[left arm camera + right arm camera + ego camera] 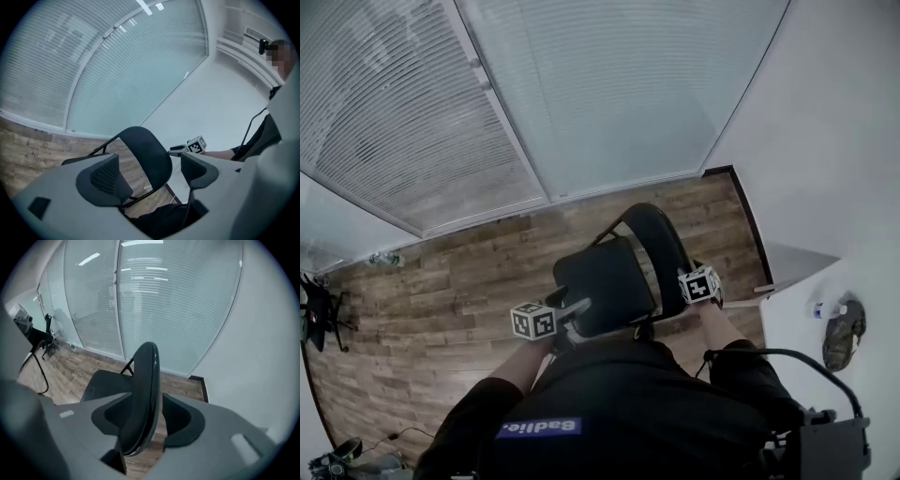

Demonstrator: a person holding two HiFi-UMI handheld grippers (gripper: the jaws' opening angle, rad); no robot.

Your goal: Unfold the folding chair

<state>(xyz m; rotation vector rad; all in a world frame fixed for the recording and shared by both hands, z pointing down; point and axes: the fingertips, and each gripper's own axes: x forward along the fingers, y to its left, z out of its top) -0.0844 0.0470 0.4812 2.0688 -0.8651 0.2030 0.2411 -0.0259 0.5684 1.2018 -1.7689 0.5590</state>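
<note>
One folding chair (pixel 605 281), two claws: left claw (pixel 152 172) released, empty; right claw (pixel 147 418) loose astride the backrest (pixel 145 376).

The person wears a black fabric top (pixel 628 403) with a small blue patch (pixel 539 428) bearing white lettering on the back. A thin black cable (pixel 787 356) loops beside the right sleeve to a dark grey box (pixel 834 448). Both hand-held tools, the left gripper (pixel 150 176) and the right gripper (pixel 150 417), are smooth pale grey plastic with dark charcoal pads (pixel 104 178). Each carries a white cube (pixel 533 321) printed with black square markers.
</note>
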